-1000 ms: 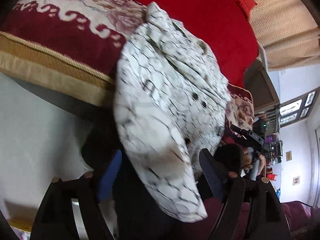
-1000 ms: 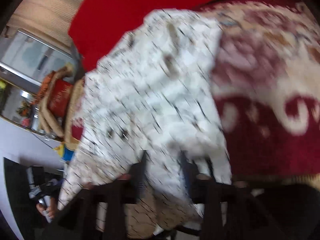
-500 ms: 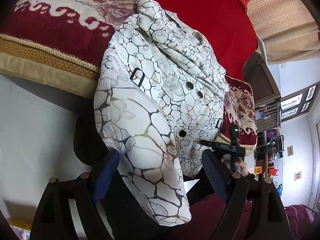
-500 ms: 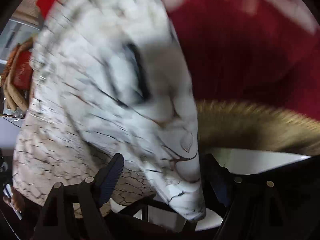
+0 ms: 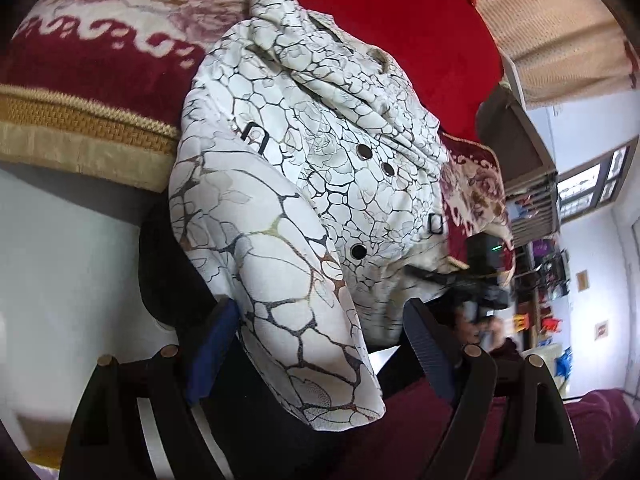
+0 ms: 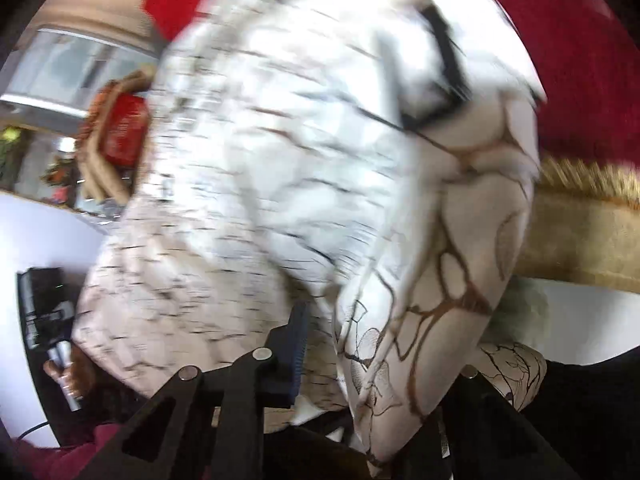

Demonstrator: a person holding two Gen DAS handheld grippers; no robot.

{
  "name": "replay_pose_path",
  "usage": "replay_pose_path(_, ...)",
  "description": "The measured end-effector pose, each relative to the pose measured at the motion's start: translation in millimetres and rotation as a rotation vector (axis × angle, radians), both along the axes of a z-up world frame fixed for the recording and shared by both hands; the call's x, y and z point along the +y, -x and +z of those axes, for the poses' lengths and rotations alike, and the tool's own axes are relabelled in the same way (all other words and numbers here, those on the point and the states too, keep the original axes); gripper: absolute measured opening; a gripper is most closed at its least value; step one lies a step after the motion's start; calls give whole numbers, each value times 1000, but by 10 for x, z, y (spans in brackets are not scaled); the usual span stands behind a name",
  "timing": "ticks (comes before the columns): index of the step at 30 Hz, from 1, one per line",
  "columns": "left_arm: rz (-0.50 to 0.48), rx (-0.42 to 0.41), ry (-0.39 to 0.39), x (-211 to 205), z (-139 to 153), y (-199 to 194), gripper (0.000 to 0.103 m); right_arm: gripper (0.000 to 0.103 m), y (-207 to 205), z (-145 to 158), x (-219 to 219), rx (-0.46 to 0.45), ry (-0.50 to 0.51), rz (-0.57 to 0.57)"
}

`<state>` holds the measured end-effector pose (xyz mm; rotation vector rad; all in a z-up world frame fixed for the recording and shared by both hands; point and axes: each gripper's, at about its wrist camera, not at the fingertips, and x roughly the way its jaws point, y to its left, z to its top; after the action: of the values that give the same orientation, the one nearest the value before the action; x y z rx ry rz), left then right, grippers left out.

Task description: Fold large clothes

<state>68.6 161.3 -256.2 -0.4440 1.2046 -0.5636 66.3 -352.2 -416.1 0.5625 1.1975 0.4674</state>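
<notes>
A white jacket (image 5: 320, 152) with a black crackle print and dark snaps lies over the edge of a bed. One sleeve (image 5: 304, 320) hangs down between the blue pads of my left gripper (image 5: 320, 352). Its jaws stand wide, closing a little, and do not press the cloth. In the right wrist view the jacket (image 6: 280, 160) fills the frame, blurred. My right gripper (image 6: 344, 348) is closing on the other sleeve's (image 6: 432, 280) end. One blue pad (image 6: 298, 340) shows against the cloth; the other is hidden under it.
The bed carries a dark red floral blanket (image 5: 100, 40) with a gold fringe (image 5: 80, 120) and a plain red cover (image 5: 400, 20). White floor (image 5: 60, 240) lies below the edge. A curtain (image 5: 560, 20) and shelves (image 5: 540, 272) stand at the right.
The right gripper sank along the jacket to the hanging sleeve end and its jaws narrowed around it. In the left wrist view the jacket came sharp and shifted a little; the left jaws stayed wide.
</notes>
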Motion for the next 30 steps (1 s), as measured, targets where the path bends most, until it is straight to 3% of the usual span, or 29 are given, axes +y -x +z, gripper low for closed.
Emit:
replay_pose_path(2, -10, -40, -43, -32, 31, 20, 49, 22, 16, 206, 52, -56, -59, 14)
replay_pose_path(3, -13, -51, -72, -37, 37, 17, 27, 21, 18, 316, 69, -90, -89, 21)
replay_pose_path(4, -9, -53, -78, -20, 34, 7, 15, 21, 19, 443, 95, -127, -111, 30)
replay_pose_path(5, 0, -51, -59, 12, 30, -19, 12, 21, 19, 522, 127, -150, -122, 38)
replay_pose_path(8, 12, -63, -5, 48, 94, -103, 8, 21, -33, 796, 228, -214, -150, 61)
replay_pose_path(10, 16, -123, 8, 48, 257, -176, 7, 20, -68, 966, 467, -261, -142, 68)
replay_pose_path(15, 61, -236, 90, 183, 721, -568, 6, 18, -276, 1340, 359, -336, -189, 33)
replay_pose_path(19, 103, -279, 113, 286, 1000, -1050, 6, 17, -553, 1617, 133, -385, -234, -40)
replay_pose_path(24, 135, -240, 100, 215, 1073, -1912, 5, 15, -1103, 1909, -521, -468, -348, -244)
replay_pose_path(26, 133, -233, 104, 103, 1024, -2157, 5, 15, -1278, 1961, -670, -434, -293, -266)
replay_pose_path(30, 114, -253, 117, 15, 951, -2215, 1, 22, -1343, 1849, -593, -322, -163, -160)
